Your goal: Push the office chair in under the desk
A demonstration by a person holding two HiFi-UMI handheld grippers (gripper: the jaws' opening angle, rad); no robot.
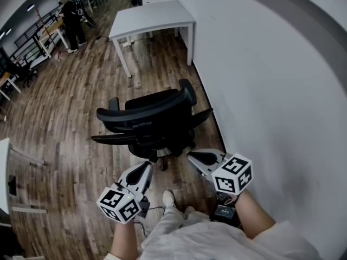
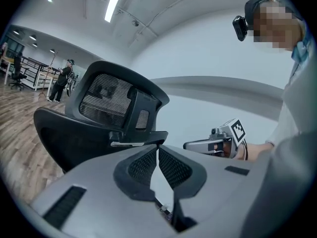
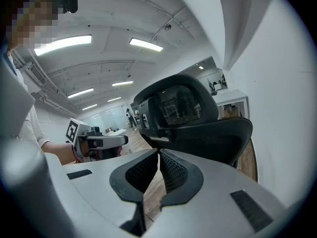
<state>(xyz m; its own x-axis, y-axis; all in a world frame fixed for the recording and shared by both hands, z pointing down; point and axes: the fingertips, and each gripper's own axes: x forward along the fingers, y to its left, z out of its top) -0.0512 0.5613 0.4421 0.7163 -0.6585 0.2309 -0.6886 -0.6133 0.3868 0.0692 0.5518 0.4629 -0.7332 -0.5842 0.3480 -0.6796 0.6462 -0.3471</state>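
A black mesh office chair [image 1: 154, 118] stands on the wood floor with its back toward me, well short of the white desk [image 1: 152, 18] by the wall. My left gripper [image 1: 147, 166] is shut and empty, its tips just behind the chair's lower left. To the right, my right gripper [image 1: 191, 156] is also shut and empty, close behind the seat. In the left gripper view the jaws [image 2: 158, 150] point at the chair's headrest [image 2: 114, 100]. From the right gripper view the jaws [image 3: 159, 155] aim at the chair back [image 3: 198, 128]. I cannot tell whether either gripper touches the chair.
A white wall [image 1: 271, 91] runs along the right, close to the chair and desk. A person [image 1: 70, 20] stands far back left near racks and tables. Another white tabletop edge [image 1: 4, 172] sits at the left. A black box with a cable [image 1: 223, 213] lies by my feet.
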